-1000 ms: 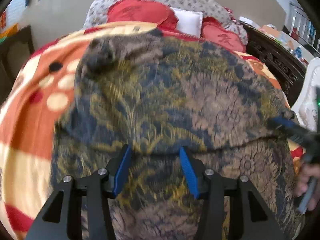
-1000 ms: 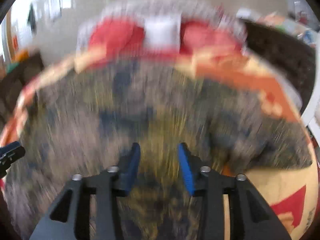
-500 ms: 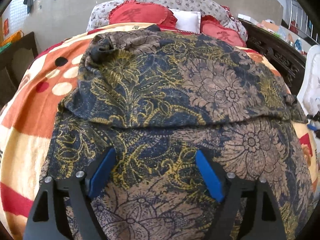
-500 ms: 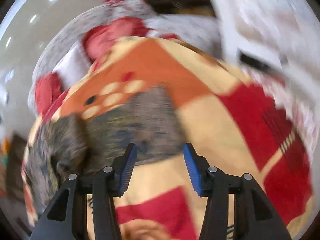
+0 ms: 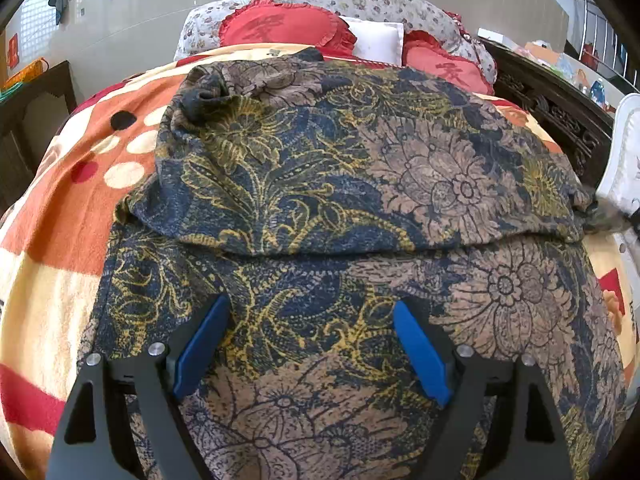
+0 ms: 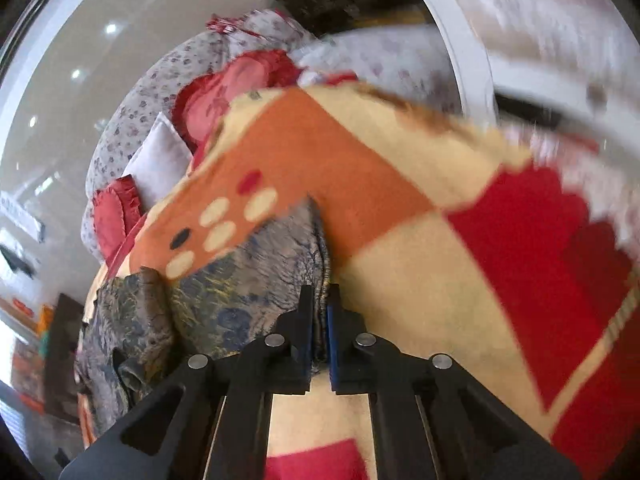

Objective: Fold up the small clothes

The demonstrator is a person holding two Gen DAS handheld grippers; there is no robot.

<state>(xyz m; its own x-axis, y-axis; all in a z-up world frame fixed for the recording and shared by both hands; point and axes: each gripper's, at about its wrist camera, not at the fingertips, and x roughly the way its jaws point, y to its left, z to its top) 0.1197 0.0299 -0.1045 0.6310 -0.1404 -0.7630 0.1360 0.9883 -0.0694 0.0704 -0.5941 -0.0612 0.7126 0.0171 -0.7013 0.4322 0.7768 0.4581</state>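
Left wrist view first: we note a bed covered by an orange, cream and red blanket [image 5: 72, 216], with red cushions [image 5: 280, 26] and a white pillow [image 5: 378, 42] at twelve o'clock against a flowered headboard pad. A dark carved bed frame [image 5: 556, 108] runs at two o'clock, and a white object sits at three o'clock, its nature unclear. The task's thing, a dark blue, gold and brown flowered garment [image 5: 320, 184], lies spread across the blanket, its far part folded back over the near part.

We record the left claw [image 5: 310, 340] released, its blue pads wide apart over the near cloth, gripping nothing.

From the right wrist view, tilted and partly blurred, we find the right claw [image 6: 320, 328] closing, its pads already clenched on the garment's bunched edge at the seven o'clock side of the blanket.
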